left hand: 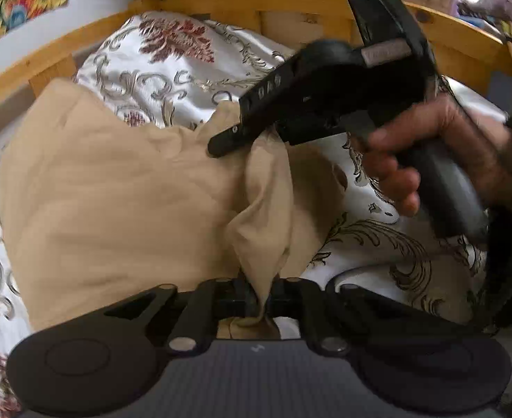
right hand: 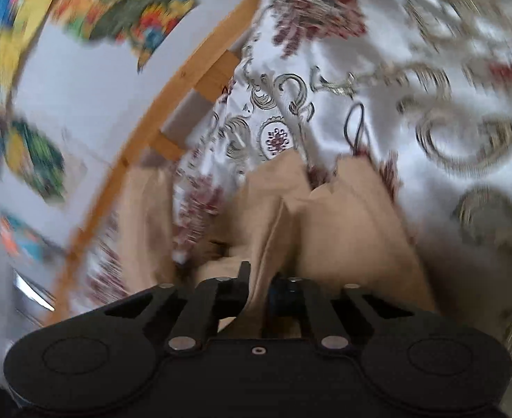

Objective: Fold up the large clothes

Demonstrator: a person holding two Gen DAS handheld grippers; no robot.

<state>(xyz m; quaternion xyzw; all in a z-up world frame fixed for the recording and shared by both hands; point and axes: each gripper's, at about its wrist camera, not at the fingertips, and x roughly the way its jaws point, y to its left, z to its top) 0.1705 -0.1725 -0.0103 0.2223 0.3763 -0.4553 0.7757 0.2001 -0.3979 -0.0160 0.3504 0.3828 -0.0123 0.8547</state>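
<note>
A large beige garment (left hand: 116,188) lies spread on a bed with a white patterned bedspread (left hand: 172,69). My left gripper (left hand: 261,296) is shut on a bunched edge of the beige garment at the bottom centre of the left wrist view. My right gripper (left hand: 235,136), held by a hand, shows at the upper right of that view, its fingers pinching a raised fold of the same garment. In the blurred right wrist view the right gripper (right hand: 259,292) is shut on the beige garment (right hand: 343,216), which hangs forward from it.
A wooden bed frame (left hand: 221,7) curves around the far side of the bed and also shows in the right wrist view (right hand: 151,132). A white wall with colourful pictures (right hand: 123,3) is behind it. More cloth (left hand: 510,3) lies at the far right.
</note>
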